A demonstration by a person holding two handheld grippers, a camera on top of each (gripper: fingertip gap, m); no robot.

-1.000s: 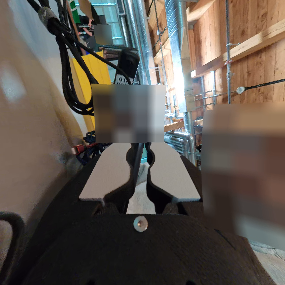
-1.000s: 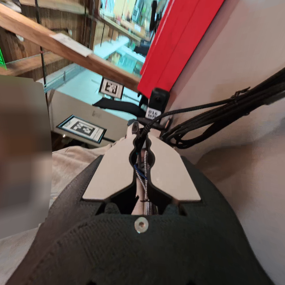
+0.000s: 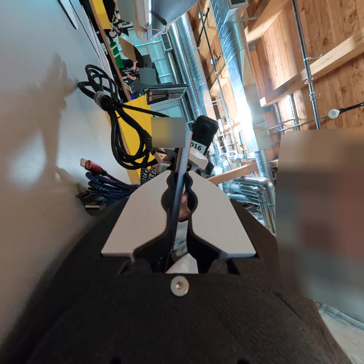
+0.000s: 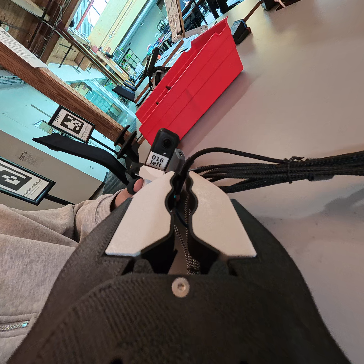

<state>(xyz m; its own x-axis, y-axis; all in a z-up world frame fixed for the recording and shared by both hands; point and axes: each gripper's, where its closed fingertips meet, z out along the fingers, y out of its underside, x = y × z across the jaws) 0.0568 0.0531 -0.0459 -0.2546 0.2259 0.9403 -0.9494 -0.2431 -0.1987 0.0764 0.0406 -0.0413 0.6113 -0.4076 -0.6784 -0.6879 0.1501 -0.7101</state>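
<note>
Grips in the left gripper [image 3: 180,173] a grey flat piece [image 3: 178,197], seen edge-on; jaws pressed together on it, with only its thin edge between them; long axis along the jaws, pointing forward and slightly to the right, toward the right gripper [image 4: 180,174], which faces back at it from just beyond the tips; probably the same piece as the grey block with a small port that shows beside the left camera in the right wrist view, though not possible to say for sure. Holds in the right gripper a strand of the black braided cable [image 4: 256,171]; jaws closed on it near their tips; from there up and over to the right, then into the tied bundle lying on the pale worktop [image 4: 295,98]; end of the strand just beside the port, touching or not cannot be told. Lower in the gap behind the right jaws, a black-and-white braided cable [image 4: 187,248], loose as far as can be seen. Farther off on the worktop, a red bin [image 4: 197,82] beyond both grippers; on the left side, a yellow bin [image 3: 136,118] and blue braided cables [image 3: 110,183] with a red plug, well apart from both jaws.
</note>
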